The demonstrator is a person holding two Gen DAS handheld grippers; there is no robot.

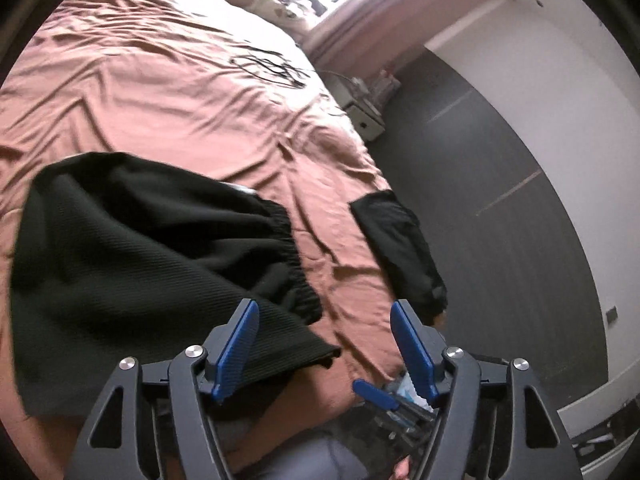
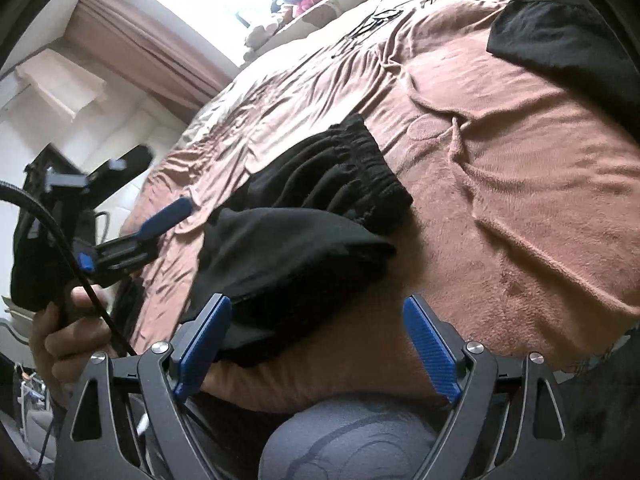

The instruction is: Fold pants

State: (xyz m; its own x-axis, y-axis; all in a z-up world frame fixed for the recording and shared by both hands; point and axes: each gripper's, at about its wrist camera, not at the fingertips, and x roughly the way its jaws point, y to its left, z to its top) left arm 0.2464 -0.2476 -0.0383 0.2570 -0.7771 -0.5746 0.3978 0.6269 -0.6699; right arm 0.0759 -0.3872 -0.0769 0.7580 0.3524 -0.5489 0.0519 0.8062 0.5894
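Black pants (image 1: 132, 256) lie folded on the brown bed cover (image 1: 160, 92), with the gathered elastic waistband (image 1: 296, 264) toward the bed's near edge. In the right wrist view the same pants (image 2: 304, 240) lie just ahead of my fingers. My left gripper (image 1: 324, 312) is open and empty, held above the near corner of the pants. My right gripper (image 2: 318, 308) is open and empty, over the bed edge beside the pants. The left gripper also shows in the right wrist view (image 2: 160, 220), open.
A second black garment (image 1: 400, 248) lies at the bed's right edge; it also shows in the right wrist view (image 2: 568, 52). Black cables (image 1: 272, 66) lie on the far part of the bed. A white bedside cabinet (image 1: 360, 108) and grey floor (image 1: 500, 200) are to the right.
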